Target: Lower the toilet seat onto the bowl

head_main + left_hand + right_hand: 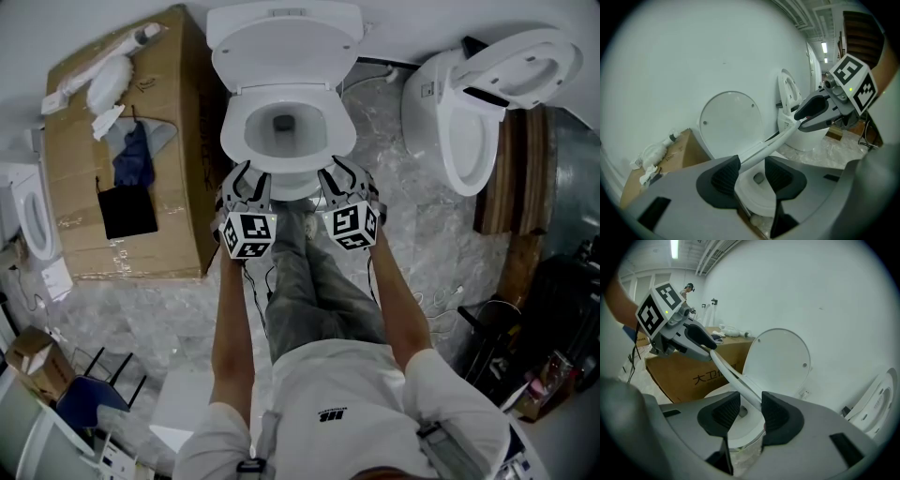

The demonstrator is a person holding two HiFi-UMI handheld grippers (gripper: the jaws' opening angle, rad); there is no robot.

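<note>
Two grippers, left [752, 172] and right [751, 409], jaws part-open, loosely straddle one raised toilet seat [764, 147] above one bowl [754, 199].

Grey mottled floor [427, 262] carries the toilet [264, 141]; cardboard box [173, 202] just beside it; second toilet [469, 131] nearby.

Left gripper [753, 175], jaws apart, straddling the slanting toilet seat [769, 142], which lies against one pad and clear of the other. Bowl [757, 199] beneath the jaws; upright lid [729, 123] beyond them; right gripper [800, 120] at the seat's far end.
</note>
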